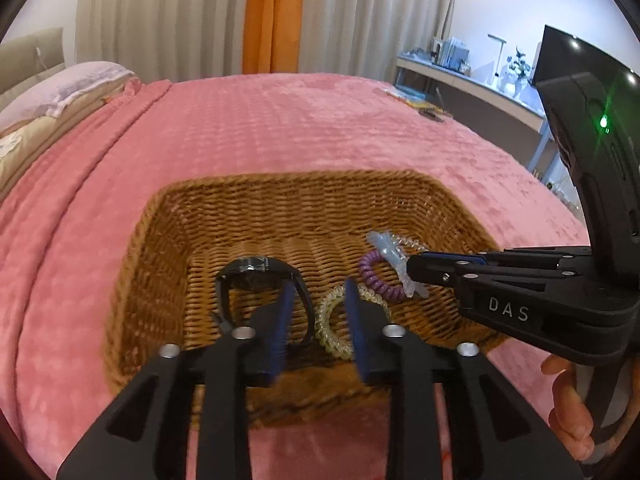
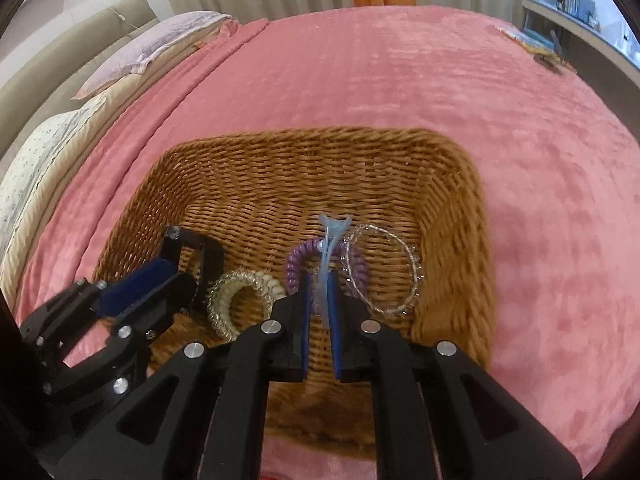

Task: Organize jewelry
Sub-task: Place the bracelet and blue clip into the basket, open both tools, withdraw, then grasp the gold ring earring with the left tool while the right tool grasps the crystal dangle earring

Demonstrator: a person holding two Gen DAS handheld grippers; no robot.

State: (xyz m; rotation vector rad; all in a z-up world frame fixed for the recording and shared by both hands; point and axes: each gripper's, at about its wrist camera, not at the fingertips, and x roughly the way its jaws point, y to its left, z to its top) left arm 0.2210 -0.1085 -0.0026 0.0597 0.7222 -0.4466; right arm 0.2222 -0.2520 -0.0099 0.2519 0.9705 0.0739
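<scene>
A wicker basket (image 1: 256,200) (image 2: 280,160) sits on the pink bedspread. Inside lie a black watch (image 1: 256,276) (image 2: 200,252), a pale yellow coil hair tie (image 1: 332,320) (image 2: 240,292), a purple coil hair tie (image 1: 376,276) (image 2: 296,260) and a clear bracelet (image 2: 400,272). My right gripper (image 2: 320,284) (image 1: 412,268) is shut on a light blue hair clip (image 2: 328,240) (image 1: 392,256) above the purple tie. My left gripper (image 1: 318,292) (image 2: 172,264) is open, its jaws straddling the watch strap and the yellow tie.
The pink bedspread (image 1: 300,120) (image 2: 400,72) surrounds the basket. Pillows (image 2: 140,52) lie at the left. Small items (image 1: 428,110) sit at the far right bed edge, with a desk (image 1: 472,80) and dark screen (image 1: 576,64) beyond.
</scene>
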